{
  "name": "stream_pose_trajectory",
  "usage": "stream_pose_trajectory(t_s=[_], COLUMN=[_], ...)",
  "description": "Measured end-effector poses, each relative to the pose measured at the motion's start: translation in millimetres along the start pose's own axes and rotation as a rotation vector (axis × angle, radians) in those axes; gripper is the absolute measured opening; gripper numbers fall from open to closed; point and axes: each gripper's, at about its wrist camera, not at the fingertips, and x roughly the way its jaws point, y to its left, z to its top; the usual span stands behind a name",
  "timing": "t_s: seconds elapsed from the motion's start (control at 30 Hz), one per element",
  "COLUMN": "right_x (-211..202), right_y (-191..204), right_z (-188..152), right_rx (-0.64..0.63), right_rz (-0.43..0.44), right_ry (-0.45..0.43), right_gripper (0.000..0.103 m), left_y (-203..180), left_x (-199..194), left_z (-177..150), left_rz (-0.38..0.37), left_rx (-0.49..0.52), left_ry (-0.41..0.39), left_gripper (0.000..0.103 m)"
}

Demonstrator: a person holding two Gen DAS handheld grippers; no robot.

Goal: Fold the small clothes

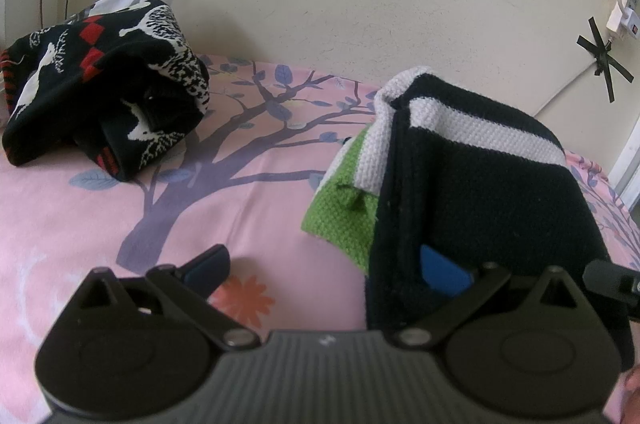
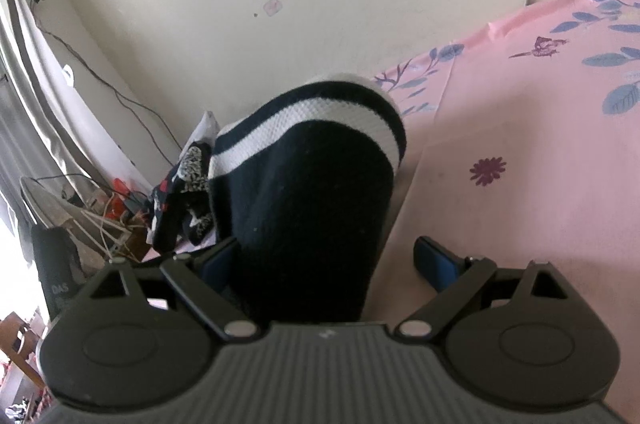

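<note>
Lower right of left wrist view: navy striped knit [image 1: 480, 192] drapes over left tool [image 1: 326, 270], spread wide; right tool [image 2: 328, 260] likewise agape, knit's long axis running away.

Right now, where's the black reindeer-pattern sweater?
Left wrist view: the reindeer sweater lies bunched at the far left of the pink bedsheet by the wall, apart from the navy striped garment.

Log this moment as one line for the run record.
step: fold navy striped knit | left gripper: open | right gripper: open, knit between fingers | patterned garment: unfolded on pink bedsheet
</note>
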Motion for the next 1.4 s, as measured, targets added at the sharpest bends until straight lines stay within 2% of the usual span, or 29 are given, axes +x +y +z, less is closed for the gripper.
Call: stream_pose_trajectory(t_s=[0.13,0.3,0.4,0.53,0.63,0.7,0.8,0.83,0.87,0.93,1.07,1.13,1.27,1.33,1.4], right_x=[0,0,2,20,42,53,60,58,54,46,17,-4,-47,-57,-59], right_y=[0,1,2,7,13,21,27,27,26,19,-22,-45,-113,-146,-177], right_z=[0,-1,4,17,25,28,34,36,40,48,81,102,150,171,188], right_rx=[0.001,0.003,-0.002,-0.045,-0.031,-0.058,-0.069,-0.064,-0.068,-0.088,-0.067,-0.081,-0.059,-0.051,-0.041], right_rz=[0.001,0.002,-0.002,0.013,0.062,0.047,0.004,0.014,0.018,-0.014,-0.085,-0.159,-0.322,-0.419,-0.508], right_ry=[0.000,0.002,0.030,0.109,0.180,0.192,0.197,0.193,0.183,0.157,0.057,-0.020,-0.179,-0.214,-0.207], right_gripper=[0.089,0.089,0.088,0.088,0.087,0.088,0.075,0.067,0.052,0.043,0.042,0.042,0.042,0.042,0.042], left_y=[5,20,27,23,21,16,0,-7,-16,-34,-100,-146,-250,-301,-339], left_x=[-2,-12,-20,-13,6,9,15,18,21,30,66,89,145,177,205], left_z=[0,2,8,18,17,14,16,17,21,31,64,81,111,117,116], left_rz=[-0.026,-0.134,-0.230,-0.293,-0.360,-0.372,-0.354,-0.352,-0.331,-0.311,-0.363,-0.393,-0.473,-0.461,-0.430], left_rx=[-0.013,-0.069,-0.131,-0.142,-0.183,-0.164,-0.110,-0.095,-0.082,-0.065,0.019,0.069,0.156,0.210,0.252], left_ry=[-0.001,-0.018,-0.011,0.058,0.155,0.137,0.139,0.145,0.154,0.181,0.211,0.208,0.177,0.155,0.159], left_gripper=[0.103,0.103,0.103,0.103,0.103,0.103,0.099,0.084,0.082,0.072,0.064,0.058,0.057,0.057,0.056])
